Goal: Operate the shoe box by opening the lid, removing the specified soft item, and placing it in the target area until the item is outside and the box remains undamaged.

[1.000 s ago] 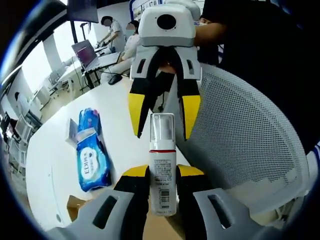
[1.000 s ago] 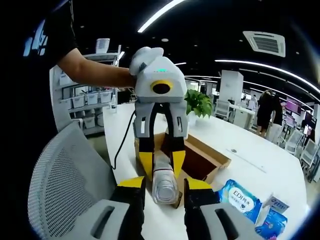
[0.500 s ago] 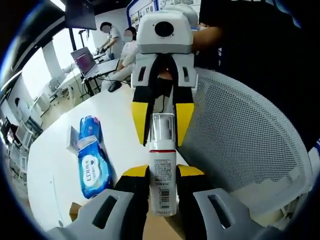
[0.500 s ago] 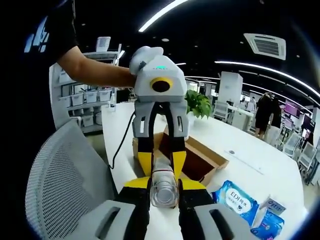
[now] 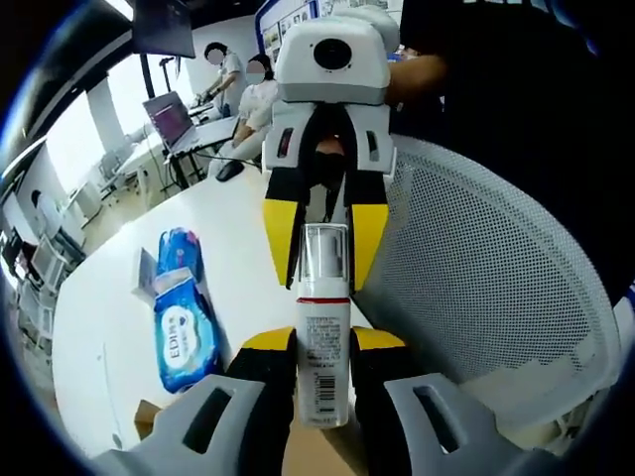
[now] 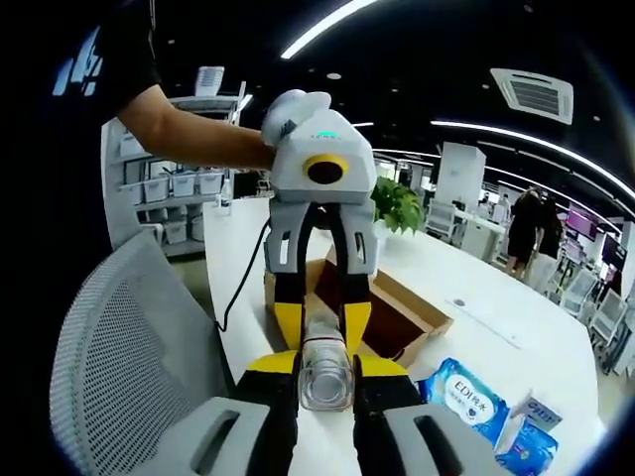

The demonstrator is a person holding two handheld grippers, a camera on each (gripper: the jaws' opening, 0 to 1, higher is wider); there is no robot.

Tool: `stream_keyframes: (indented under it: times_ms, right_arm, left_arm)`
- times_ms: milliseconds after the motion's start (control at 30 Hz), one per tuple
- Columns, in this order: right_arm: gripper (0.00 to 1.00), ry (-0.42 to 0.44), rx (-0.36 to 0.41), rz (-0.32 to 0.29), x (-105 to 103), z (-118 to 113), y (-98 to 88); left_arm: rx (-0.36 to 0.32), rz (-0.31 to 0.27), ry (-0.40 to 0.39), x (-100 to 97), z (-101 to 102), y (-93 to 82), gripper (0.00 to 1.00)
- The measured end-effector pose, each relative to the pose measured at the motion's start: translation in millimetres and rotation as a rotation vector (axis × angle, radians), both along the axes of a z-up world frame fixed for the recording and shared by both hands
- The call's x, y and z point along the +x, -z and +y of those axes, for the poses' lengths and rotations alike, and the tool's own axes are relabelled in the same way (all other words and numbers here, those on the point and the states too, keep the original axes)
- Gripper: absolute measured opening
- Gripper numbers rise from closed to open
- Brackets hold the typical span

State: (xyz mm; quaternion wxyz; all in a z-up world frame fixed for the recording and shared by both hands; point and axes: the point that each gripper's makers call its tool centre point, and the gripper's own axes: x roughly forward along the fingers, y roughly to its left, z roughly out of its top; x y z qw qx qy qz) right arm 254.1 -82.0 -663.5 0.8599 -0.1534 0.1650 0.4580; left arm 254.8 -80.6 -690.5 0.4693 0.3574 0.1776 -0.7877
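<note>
A white bottle point(image 5: 323, 372) with a red band and a clear cap is held in the air between both grippers. My left gripper point(image 5: 323, 342) is shut on its labelled body. My right gripper point(image 5: 324, 248) comes in from the far side, its yellow tips closed on the clear cap. In the right gripper view the cap end of the bottle point(image 6: 325, 382) sits between the right gripper point(image 6: 325, 365) jaws, with the left gripper point(image 6: 322, 322) beyond it. Behind stands the open brown shoe box point(image 6: 402, 312) on the white table point(image 6: 486, 307).
A blue wet-wipes pack point(image 5: 185, 332) lies on the table point(image 5: 99, 337) beside a small white box; the pack point(image 6: 468, 392) also lies right of the shoe box. A white mesh chair point(image 5: 486, 278) stands close by. A potted plant point(image 6: 397, 203) and people are farther off.
My right gripper has closed its jaws on the bottle's clear cap. The left gripper keeps its hold on the bottle's body; the views shifted only slightly.
</note>
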Motion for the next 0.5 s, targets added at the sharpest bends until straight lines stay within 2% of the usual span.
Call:
stream_keyframes:
  times_ms: [267,500]
  right_arm:
    - [0.15,-0.001,-0.019,0.001,1.6,-3.0,1.4]
    - [0.15,0.006,-0.031,0.009,2.1,-6.8,5.3]
  left_arm:
    - [-0.007,-0.002,-0.013,1.9,-3.6,1.7,0.2]
    - [-0.027,-0.009,-0.035,6.9,-6.1,0.5,0.26]
